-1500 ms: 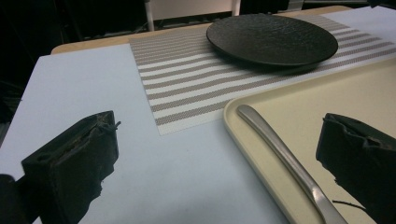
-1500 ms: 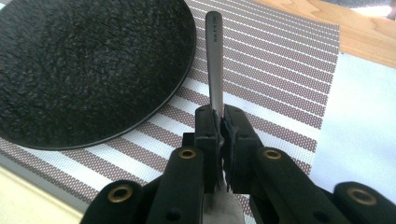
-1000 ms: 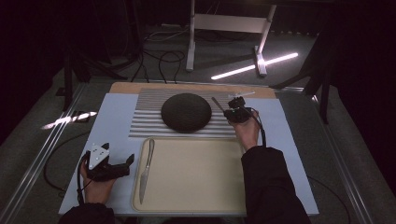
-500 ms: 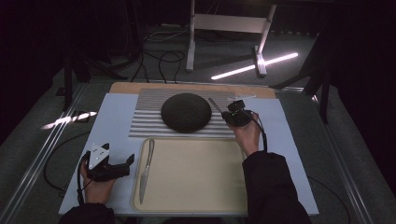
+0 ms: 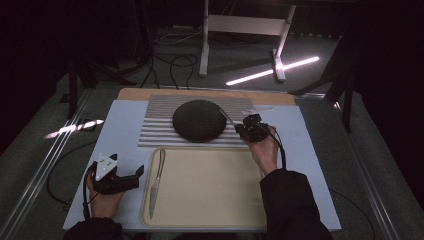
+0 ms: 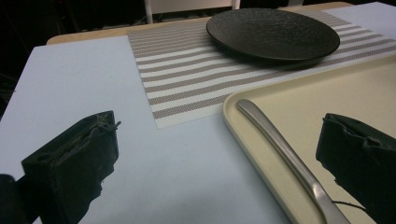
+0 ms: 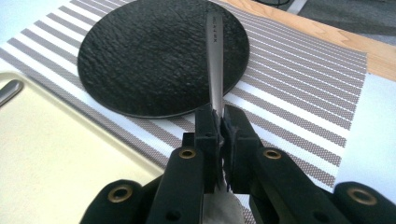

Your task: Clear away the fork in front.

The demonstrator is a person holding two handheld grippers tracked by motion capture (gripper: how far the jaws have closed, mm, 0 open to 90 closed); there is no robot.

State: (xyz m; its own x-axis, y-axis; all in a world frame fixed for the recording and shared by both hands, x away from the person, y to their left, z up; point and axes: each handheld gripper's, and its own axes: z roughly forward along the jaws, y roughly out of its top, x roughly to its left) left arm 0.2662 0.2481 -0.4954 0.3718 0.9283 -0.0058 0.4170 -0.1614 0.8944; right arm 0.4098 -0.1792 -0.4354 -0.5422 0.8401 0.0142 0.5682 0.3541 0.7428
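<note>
We judge the place-setting partway done: right tongs point(image 7: 219, 122) clamp a piece of cutlery point(image 7: 215, 60) by one end, held over the black plate's point(image 7: 159, 56) right edge, not yet laid down. Left tongs point(image 6: 219, 154) gape wide beside the tray point(image 5: 210, 200); one knife point(image 5: 156, 175) remains inside it, left of plate.

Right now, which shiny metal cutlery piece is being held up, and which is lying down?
The right gripper holds one metal utensil; the silver knife lies in the beige tray.
</note>
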